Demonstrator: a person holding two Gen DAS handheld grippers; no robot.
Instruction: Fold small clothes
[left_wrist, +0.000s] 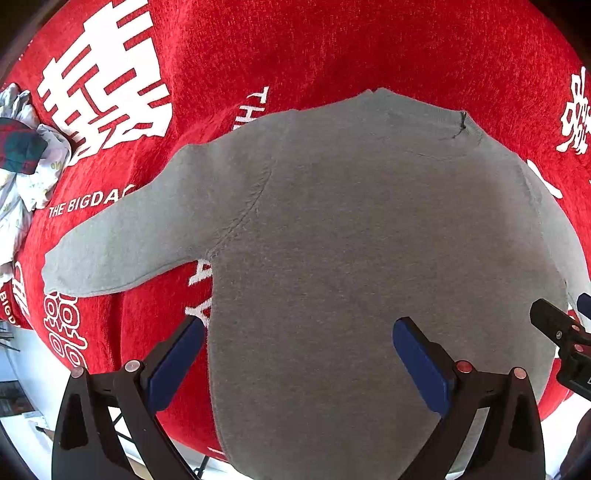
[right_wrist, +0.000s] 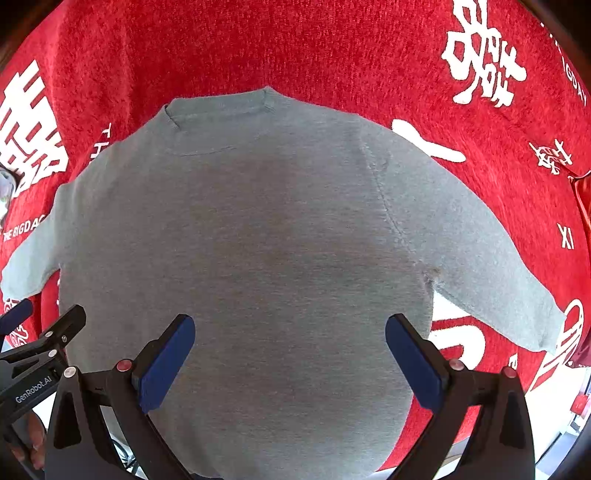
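**Mia:** What do you see from the left wrist?

**Ben:** A gray sweater (left_wrist: 351, 229) lies flat on a red blanket (left_wrist: 332, 48) with big white letters. Its neck points away from us. One sleeve (left_wrist: 122, 240) sticks out to the side. The left gripper (left_wrist: 297, 354) is above the bottom part of the sweater. Its jaws are spread wide and pinch nothing. One blue pad (left_wrist: 177, 363) is over the sweater's edge, the other blue pad (left_wrist: 421, 365) is over the gray cloth. A pile of other clothes (left_wrist: 22, 162) sits at the far left. The right gripper (left_wrist: 561, 328) peeks in at the side.

**Mia:** And from the right wrist?

**Ben:** The same gray sweater (right_wrist: 258, 240) on the red blanket (right_wrist: 332, 44). The other sleeve (right_wrist: 491, 258) sticks out to the right. The right gripper (right_wrist: 290, 352) is above the sweater's bottom part too. Its jaws are spread wide and hold nothing. The left gripper (right_wrist: 40, 339) shows at the left edge.
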